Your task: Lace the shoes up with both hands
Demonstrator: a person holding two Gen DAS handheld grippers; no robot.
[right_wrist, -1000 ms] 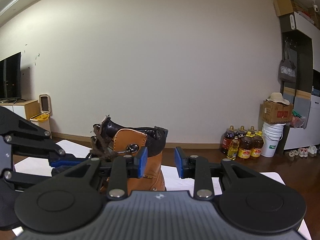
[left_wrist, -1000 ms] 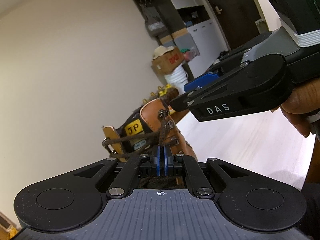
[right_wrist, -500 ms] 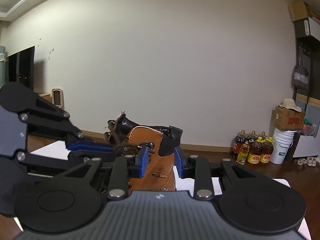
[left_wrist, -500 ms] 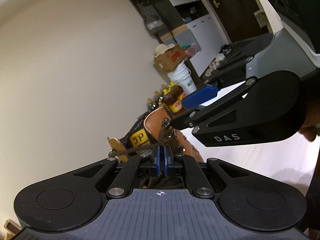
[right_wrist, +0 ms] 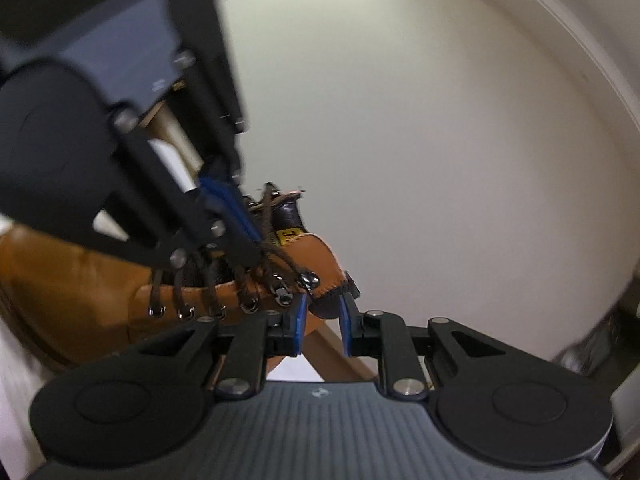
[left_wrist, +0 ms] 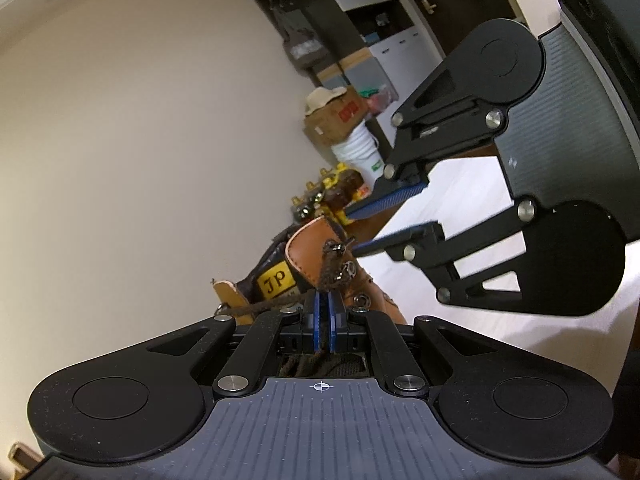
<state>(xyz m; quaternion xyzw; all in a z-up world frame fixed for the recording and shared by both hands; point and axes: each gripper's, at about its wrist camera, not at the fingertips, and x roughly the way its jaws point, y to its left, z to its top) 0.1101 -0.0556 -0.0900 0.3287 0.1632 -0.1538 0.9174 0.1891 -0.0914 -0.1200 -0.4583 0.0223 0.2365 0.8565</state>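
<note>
A tan leather boot (left_wrist: 310, 258) with a yellow tongue label stands on a white-covered table (left_wrist: 460, 184); it also shows in the right wrist view (right_wrist: 72, 280). My left gripper (left_wrist: 322, 312) is shut on the dark brown lace (left_wrist: 329, 276), which runs up to the top hooks. In the right wrist view the left gripper (right_wrist: 236, 220) sits over the boot's tongue with the lace (right_wrist: 288, 260). My right gripper (right_wrist: 322, 326) is open and empty, its jaws just below the boot's top hook (right_wrist: 310, 279); in the left wrist view it (left_wrist: 360, 230) hovers by the collar.
Oil bottles (left_wrist: 328, 196), a white bucket (left_wrist: 358, 152) and a cardboard box (left_wrist: 336, 114) stand on the floor by the far wall. A dark cabinet (left_wrist: 304, 20) rises behind them. The plain wall (right_wrist: 420, 140) fills the right wrist view.
My right gripper has swung in and tilted steeply, closing on the boot's top hook from the side. My left gripper has stayed shut on the lace and kept it taut.
</note>
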